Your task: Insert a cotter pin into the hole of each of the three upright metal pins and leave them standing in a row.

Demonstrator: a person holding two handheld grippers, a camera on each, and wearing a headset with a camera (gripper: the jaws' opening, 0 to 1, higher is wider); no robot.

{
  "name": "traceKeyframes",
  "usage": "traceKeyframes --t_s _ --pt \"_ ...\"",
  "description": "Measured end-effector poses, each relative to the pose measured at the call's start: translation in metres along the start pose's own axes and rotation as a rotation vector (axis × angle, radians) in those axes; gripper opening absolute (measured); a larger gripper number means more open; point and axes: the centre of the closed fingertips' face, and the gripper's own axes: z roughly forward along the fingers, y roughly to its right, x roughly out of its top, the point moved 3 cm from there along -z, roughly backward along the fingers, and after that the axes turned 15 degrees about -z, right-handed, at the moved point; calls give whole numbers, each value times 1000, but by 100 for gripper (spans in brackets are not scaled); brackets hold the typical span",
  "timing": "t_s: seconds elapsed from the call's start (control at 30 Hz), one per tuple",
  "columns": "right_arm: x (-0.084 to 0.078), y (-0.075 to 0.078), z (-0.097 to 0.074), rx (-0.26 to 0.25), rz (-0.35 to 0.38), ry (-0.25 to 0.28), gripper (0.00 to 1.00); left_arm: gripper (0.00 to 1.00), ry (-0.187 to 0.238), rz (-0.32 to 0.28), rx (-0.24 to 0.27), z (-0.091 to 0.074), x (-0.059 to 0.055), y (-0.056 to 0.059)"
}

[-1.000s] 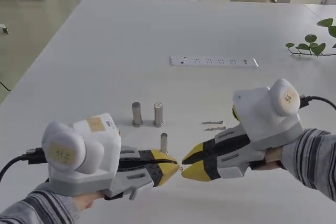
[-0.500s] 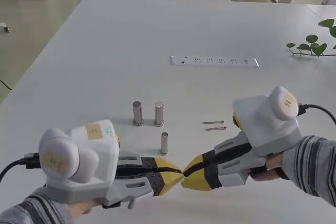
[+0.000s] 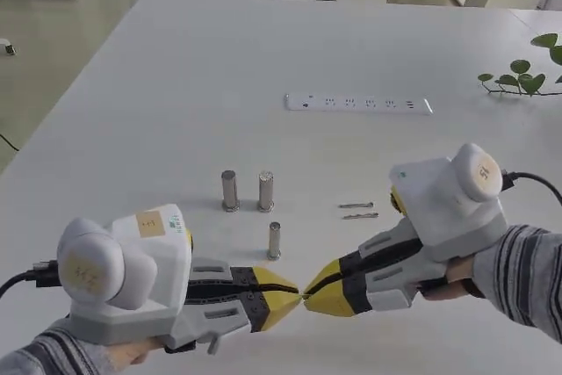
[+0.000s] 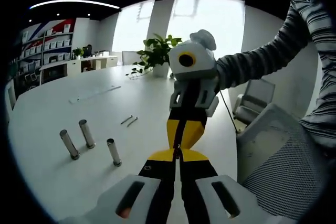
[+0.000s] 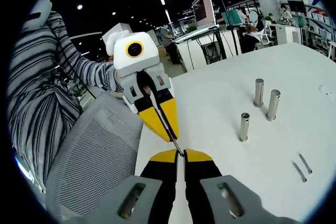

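While both grippers meet tip to tip at the near edge of the white table (image 3: 369, 50), we judge this the hand-over stage. The left gripper (image 3: 292, 291) and the right gripper (image 3: 311, 298) each have their jaws pressed together, apparently pinching opposite ends of one thin cotter pin (image 5: 175, 143). Just beyond the tips stands the nearest metal pin (image 3: 275, 241), upright. The two more metal pins (image 3: 230, 191) stand side by side farther off and to the left. To the right of them lie two spare cotter pins (image 3: 356, 205), flat on the table. None of the three looks fitted yet, though their holes are too small to make out, so we take this for the first insertion. Next, one gripper must let go, and the other must line the cotter pin up with the nearest pin's hole without tipping it.
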Motion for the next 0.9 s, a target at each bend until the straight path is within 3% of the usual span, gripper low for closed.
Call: traceKeyframes --t_s 0.57,0.73,0.9 --pt "1 3 -2 -23 -127 -60 0 0 8 -5 19 2 1 -3" --pt "1 2 -2 -19 -157 -81 0 3 19 6 46 2 3 -6" --pt "-3 12 -5 -70 -166 -124 0 10 26 4 88 1 4 -12"
